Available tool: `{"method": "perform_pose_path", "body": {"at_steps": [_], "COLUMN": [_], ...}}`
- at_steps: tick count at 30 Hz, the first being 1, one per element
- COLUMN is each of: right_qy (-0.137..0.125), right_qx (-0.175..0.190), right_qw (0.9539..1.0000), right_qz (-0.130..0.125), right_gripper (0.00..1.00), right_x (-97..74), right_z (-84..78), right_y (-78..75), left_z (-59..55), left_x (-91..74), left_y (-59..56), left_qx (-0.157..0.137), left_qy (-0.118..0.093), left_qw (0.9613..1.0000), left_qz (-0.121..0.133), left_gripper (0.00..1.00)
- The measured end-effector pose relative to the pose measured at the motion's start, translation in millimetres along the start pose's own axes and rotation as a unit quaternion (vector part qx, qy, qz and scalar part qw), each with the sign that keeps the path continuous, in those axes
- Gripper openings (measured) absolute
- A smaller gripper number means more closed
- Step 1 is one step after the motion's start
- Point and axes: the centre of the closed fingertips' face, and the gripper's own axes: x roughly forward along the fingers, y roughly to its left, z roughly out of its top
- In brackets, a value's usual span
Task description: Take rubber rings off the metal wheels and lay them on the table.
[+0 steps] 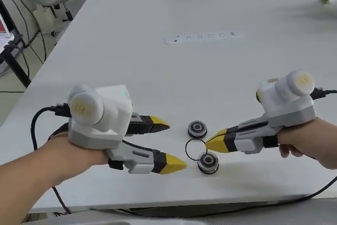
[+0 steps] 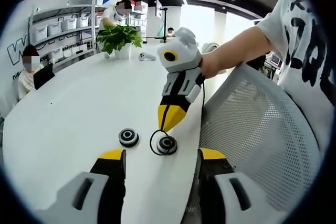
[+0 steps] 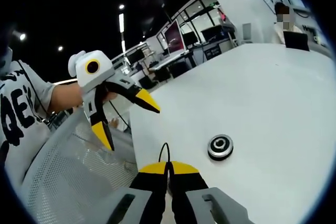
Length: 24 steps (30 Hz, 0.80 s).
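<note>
Rubber ring [image 1: 186, 148] at right gripper [image 1: 208, 143]'s closed tips, beside metal wheel [image 1: 208, 162]

Ring [image 1: 186, 149]: was in the right gripper's [image 1: 210, 143] tips.
Far wheel [image 1: 197, 128]: stood on the table [image 1: 158, 67] just behind the ring.
Near wheel [image 1: 208, 162]: stood just before it.
Left gripper [image 1: 176, 145]: was left of all, apart.
Power strip [image 1: 202, 37]: lay well behind.
</note>
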Motion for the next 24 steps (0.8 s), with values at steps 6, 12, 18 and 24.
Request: {"method": "perform_pose_path", "body": {"at_steps": [6,12,18,24], "right_qy": [0.003,0.009,0.013,0.017], "right_qx": [-0.007,-0.011,-0.012,-0.014], "right_qw": [1.0,0.9999,0.9998,0.9997], "right_qz": [0.003,0.006,0.003,-0.011], "right_gripper": [0.0,0.0,0.0,0.0], "right_x": [11.0,22.4,31.4,37.2], "right_z": [4.7,6.9,7.5,5.9], "right_y": [1.1,0.7,-1.6,-10.9], "left_z": [-5.1,-10.2,-17.6,-20.3], "left_x": [-8.9,-17.3,-24.5,-27.8], "left_y": [4.1,7.4,14.4,14.0], "left_qx": [-0.007,-0.017,-0.03,-0.035], "left_qy": [-0.003,-0.007,-0.004,-0.003], "left_qw": [0.9999,0.9995,0.9985,0.998], "left_qz": [0.013,0.027,0.047,0.053], "left_gripper": [0.56,0.6,0.66,0.67]}}
